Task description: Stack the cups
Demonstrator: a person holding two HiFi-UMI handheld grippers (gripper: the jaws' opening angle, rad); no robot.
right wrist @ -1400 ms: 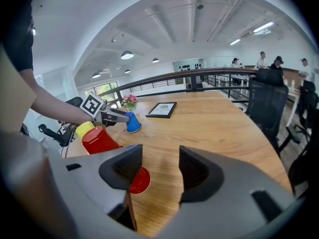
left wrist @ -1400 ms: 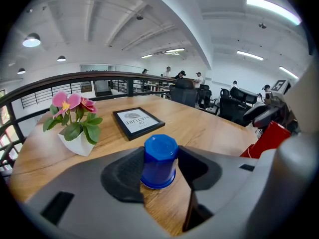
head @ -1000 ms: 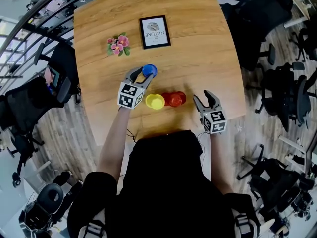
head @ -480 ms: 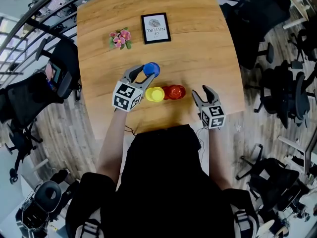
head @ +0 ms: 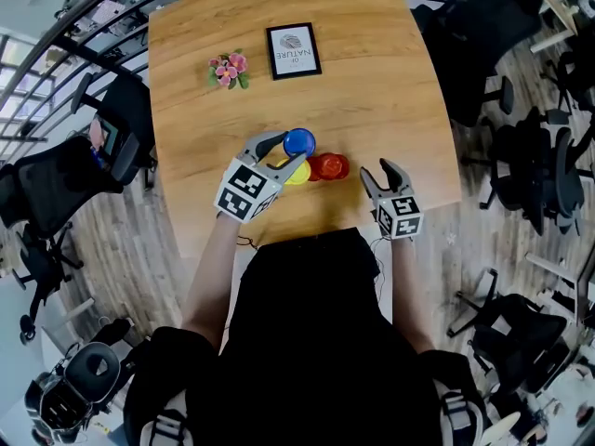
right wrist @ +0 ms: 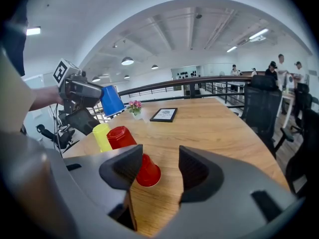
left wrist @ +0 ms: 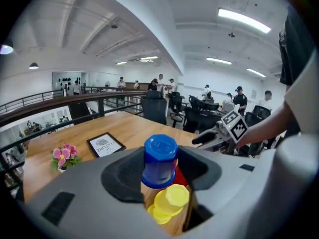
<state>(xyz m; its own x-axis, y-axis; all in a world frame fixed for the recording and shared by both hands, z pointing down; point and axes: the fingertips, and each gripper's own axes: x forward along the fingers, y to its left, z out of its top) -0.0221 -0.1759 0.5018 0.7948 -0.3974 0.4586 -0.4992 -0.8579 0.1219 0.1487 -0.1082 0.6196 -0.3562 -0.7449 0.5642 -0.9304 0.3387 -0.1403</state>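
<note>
Carried up and rightward since a second ago: blue cup (left wrist: 159,158), inverted, clamped at mid-wall by left gripper (head: 290,151). Now hanging clear of the table (head: 372,82), just above and slightly beyond yellow cup (left wrist: 167,203). Jaws part-way apart, pads pressing both sides of the blue wall. Not yet sleeved over anything.

Right gripper (head: 381,177) barely budged. Parked near the table's near edge, jaws apart, nothing gripped. Only looking past them at a red cup (right wrist: 148,171) on the wood, apparently tipped on its side, hard to be sure. Second red cup (right wrist: 119,136) inverted, touching or just beside the yellow one; cannot tell which. Picture frame (head: 293,51) and flowers (head: 228,68) well apart at the far end, out of play.

Handling, as a judgement:
- Thin plastic party cups: very light, springy walls, slick surface.
- Likely to go oval under a hard squeeze and jam instead of nesting.
- Best taken at mid-wall or nearer the closed base, where stiffer, with light pressure. Keep off the rim.
- Prone to skid or tip if nudged, so lower blue straight down, centred over yellow, and release only once seated.
- Risks: knocking yellow into red, or a tilted drop that wedges.
</note>
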